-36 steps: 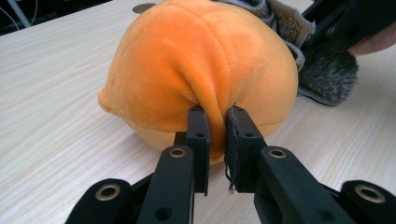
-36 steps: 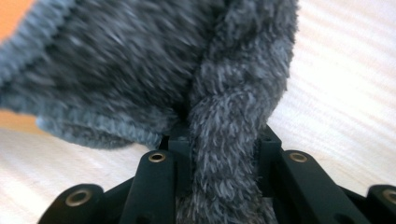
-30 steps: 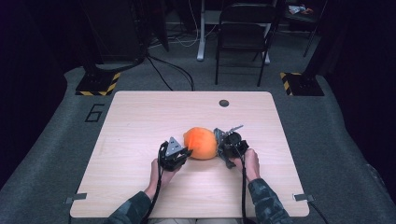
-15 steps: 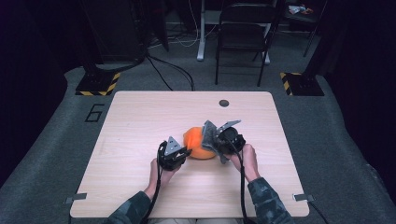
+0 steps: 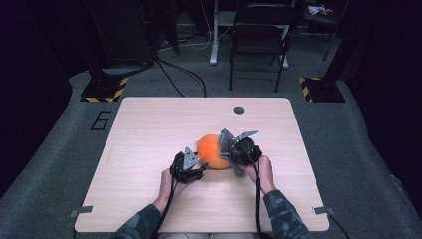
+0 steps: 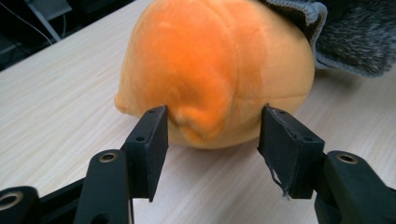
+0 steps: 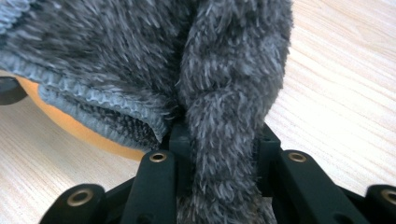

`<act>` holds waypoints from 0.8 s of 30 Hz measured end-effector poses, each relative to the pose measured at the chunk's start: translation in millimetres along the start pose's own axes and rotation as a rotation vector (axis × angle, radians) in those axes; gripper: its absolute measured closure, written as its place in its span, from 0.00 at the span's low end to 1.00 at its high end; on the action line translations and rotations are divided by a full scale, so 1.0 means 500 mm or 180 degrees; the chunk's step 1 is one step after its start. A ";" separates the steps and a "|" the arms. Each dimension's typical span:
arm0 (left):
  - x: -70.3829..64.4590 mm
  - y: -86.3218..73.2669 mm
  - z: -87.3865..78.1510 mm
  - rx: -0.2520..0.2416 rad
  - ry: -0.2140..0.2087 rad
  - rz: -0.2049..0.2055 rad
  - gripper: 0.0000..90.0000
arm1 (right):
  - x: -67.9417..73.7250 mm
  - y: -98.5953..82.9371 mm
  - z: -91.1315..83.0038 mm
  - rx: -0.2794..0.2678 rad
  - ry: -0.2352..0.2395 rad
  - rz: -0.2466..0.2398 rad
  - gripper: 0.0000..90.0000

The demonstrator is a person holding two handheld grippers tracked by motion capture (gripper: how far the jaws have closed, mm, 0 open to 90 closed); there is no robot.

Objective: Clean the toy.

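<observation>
The fingers of the right gripper are clamped on a fold of the grey fuzzy hat, and the fingers of the left gripper stand apart, one at each side of the orange plush toy without pressing it. On the table, near its middle, the toy lies between both grippers. The hat covers only the far side of the toy; most of the orange body is bare. I judge the dressing as just begun: the hat must be pulled over the toy, and the left gripper has to hold the toy steady first
</observation>
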State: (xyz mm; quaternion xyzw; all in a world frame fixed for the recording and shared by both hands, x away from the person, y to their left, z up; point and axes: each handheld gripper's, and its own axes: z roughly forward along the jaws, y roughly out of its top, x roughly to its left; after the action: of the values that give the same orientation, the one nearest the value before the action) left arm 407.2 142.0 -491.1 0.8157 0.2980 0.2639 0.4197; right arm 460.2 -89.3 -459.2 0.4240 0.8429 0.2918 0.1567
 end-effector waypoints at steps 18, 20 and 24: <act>0.012 0.006 -0.008 -0.0120 -0.0132 -0.0231 0.89 | 0.001 0.017 -0.041 -0.0137 -0.0065 0.0009 0.77; 0.015 0.015 -0.018 -0.0147 -0.0223 -0.0327 0.89 | 0.009 0.031 -0.071 -0.0290 -0.0039 0.0005 0.77; 0.007 0.026 -0.027 -0.0182 -0.0310 -0.0354 0.89 | 0.036 0.046 -0.097 -0.0434 -0.0002 -0.0078 0.77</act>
State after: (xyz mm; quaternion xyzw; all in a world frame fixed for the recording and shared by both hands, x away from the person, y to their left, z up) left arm 403.8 145.6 -472.4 0.7975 0.3144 0.2085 0.4709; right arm 439.2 -81.5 -407.5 0.4020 0.8262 0.3465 0.1889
